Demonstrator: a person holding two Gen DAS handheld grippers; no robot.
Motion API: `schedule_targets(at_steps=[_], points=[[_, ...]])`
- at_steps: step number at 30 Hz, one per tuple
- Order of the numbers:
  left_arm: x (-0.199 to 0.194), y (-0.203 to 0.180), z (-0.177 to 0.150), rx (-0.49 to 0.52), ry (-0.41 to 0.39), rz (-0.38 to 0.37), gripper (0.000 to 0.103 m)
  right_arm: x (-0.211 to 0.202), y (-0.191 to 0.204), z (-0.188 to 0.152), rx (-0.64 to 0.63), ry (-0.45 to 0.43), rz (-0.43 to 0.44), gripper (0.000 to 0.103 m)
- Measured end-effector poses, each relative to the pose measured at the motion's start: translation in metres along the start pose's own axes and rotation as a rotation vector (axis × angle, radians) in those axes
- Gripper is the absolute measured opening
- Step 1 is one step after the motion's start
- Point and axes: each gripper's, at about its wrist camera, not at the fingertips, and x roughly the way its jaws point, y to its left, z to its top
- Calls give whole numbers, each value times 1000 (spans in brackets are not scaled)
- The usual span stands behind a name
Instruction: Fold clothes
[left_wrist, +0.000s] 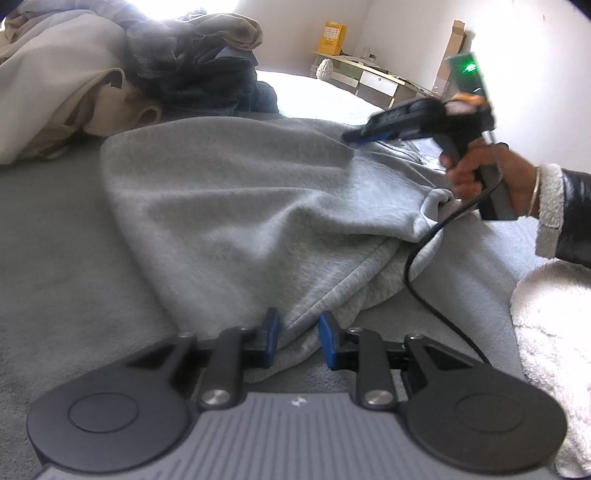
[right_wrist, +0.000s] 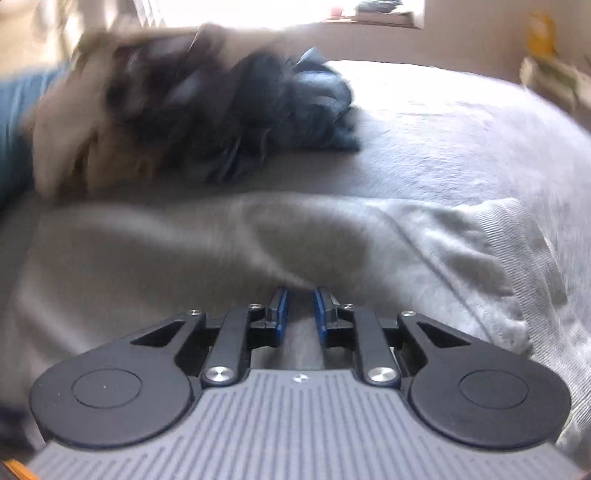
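A light grey sweatshirt (left_wrist: 240, 206) lies spread on the bed, tented up toward the right. My left gripper (left_wrist: 299, 332) sits at its near ribbed hem, with the fabric pinched between the blue pads. In the left wrist view my right gripper (left_wrist: 351, 136) pinches a raised fold at the garment's far right, held by a person's hand (left_wrist: 476, 173). In the blurred right wrist view, the right gripper (right_wrist: 300, 306) has its pads close together with the grey sweatshirt (right_wrist: 424, 251) between them. A ribbed band (right_wrist: 517, 229) lies to the right.
A heap of dark and beige clothes (left_wrist: 192, 66) (right_wrist: 221, 110) sits at the back left of the grey bedcover (left_wrist: 55, 258). A black cable (left_wrist: 417, 266) hangs over the sweatshirt. White fleece (left_wrist: 554, 350) lies near right. A desk (left_wrist: 369, 74) with a yellow box (left_wrist: 334, 37) stands by the far wall.
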Motion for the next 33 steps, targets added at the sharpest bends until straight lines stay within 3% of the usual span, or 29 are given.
schedule_targets(at_steps=[7, 10, 19, 26, 33], points=[[0, -3, 0, 21, 3, 4, 26, -20, -39, 5, 85, -56, -63, 15], [0, -2, 0, 20, 1, 0, 26, 12, -57, -7, -25, 21, -179, 11], [1, 5, 3, 1, 13, -24, 26, 27, -75, -4, -85, 29, -138, 6], [3, 8, 4, -10, 13, -41, 26, 36, -61, -8, -267, 15, -215, 6], [1, 10, 4, -8, 11, -51, 26, 33, -58, -8, -318, 24, -250, 5]])
